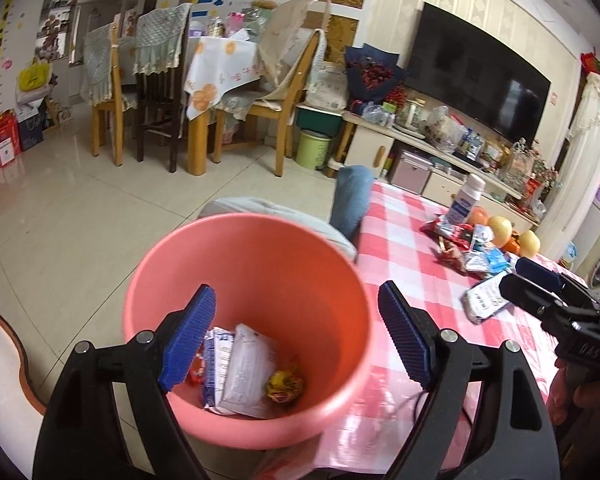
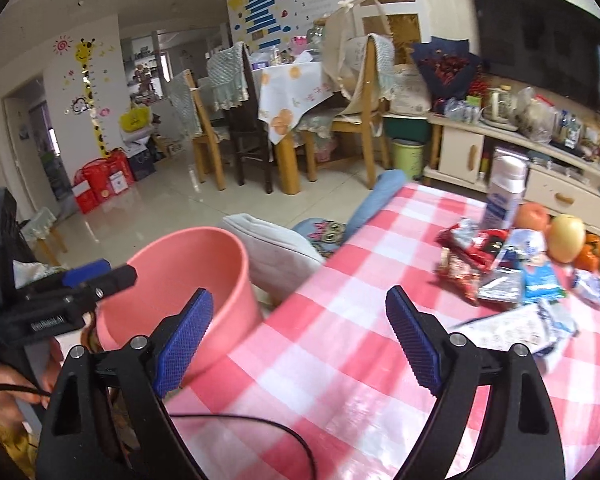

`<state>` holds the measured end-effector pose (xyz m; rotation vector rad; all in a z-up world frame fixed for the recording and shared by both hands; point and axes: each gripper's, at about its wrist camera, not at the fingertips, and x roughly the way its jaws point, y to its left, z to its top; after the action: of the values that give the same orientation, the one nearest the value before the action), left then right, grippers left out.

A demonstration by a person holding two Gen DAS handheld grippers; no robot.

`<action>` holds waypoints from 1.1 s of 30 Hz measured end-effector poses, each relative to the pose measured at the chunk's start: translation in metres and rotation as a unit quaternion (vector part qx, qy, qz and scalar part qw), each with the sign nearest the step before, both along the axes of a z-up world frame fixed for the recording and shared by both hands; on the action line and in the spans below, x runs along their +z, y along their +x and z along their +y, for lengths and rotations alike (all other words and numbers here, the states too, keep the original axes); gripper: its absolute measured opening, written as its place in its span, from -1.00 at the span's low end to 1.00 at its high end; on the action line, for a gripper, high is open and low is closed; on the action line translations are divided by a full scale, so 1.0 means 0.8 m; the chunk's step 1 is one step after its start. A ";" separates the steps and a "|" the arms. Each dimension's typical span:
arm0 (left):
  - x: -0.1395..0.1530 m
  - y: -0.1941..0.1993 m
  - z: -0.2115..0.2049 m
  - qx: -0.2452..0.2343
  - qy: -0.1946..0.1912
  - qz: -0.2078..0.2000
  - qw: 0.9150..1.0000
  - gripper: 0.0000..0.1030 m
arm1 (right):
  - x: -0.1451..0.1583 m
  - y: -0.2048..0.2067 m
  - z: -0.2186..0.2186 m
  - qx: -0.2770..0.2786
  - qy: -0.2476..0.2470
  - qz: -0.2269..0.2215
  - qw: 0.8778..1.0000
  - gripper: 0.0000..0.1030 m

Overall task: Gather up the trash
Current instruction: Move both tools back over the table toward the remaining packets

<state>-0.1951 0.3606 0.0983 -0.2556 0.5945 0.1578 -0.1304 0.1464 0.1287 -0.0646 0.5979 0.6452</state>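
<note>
Left gripper (image 1: 296, 336) up close, jaws spread wide, nothing between the pads, hovering right over the pink bin (image 1: 204, 280). Down in the bin: white wrappers (image 1: 244, 372) and a crumpled yellow one (image 1: 284, 386). Right gripper (image 2: 300, 340) also gaping, empty, aimed over the pink checked tablecloth (image 2: 340, 340). Further out on the cloth, a white packet (image 2: 516, 328) just ahead of the right-hand pad, then a heap of red and blue wrappers (image 2: 488, 264), a white bottle (image 2: 504, 192) and some fruit (image 2: 566, 236) behind.
</note>
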 end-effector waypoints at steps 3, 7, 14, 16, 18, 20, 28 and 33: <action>0.008 0.000 -0.017 -0.012 0.004 -0.004 1.000 0.63 | 0.003 -0.005 -0.018 -0.011 -0.006 -0.011 1.000 0.70; 0.016 0.000 -0.038 -0.024 0.004 -0.011 1.000 0.66 | 0.006 -0.011 -0.044 -0.029 -0.011 -0.021 0.999 0.72; 0.030 0.003 -0.070 -0.033 0.005 -0.020 0.999 0.71 | 0.007 -0.013 -0.086 -0.054 -0.017 -0.033 0.998 0.77; 0.032 0.006 -0.079 -0.037 0.008 -0.018 0.999 0.71 | 0.007 -0.014 -0.098 -0.062 -0.017 -0.037 0.997 0.77; 0.034 0.009 -0.088 -0.041 0.009 -0.015 0.999 0.71 | 0.006 -0.015 -0.106 -0.070 -0.022 -0.042 0.996 0.77; 0.036 0.012 -0.097 -0.046 0.007 -0.009 0.999 0.71 | 0.004 -0.014 -0.117 -0.079 -0.027 -0.046 0.995 0.77; 0.038 0.024 -0.132 -0.065 0.010 0.004 0.998 0.71 | -0.006 -0.003 -0.160 -0.107 -0.030 -0.048 0.993 0.77; 0.036 0.034 -0.153 -0.075 0.015 0.012 0.997 0.71 | -0.011 0.004 -0.184 -0.123 -0.032 -0.048 0.991 0.77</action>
<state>-0.1679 0.2382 0.1268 -0.1790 0.6322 0.0250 -0.1270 -0.0011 0.1199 -0.0801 0.5224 0.3809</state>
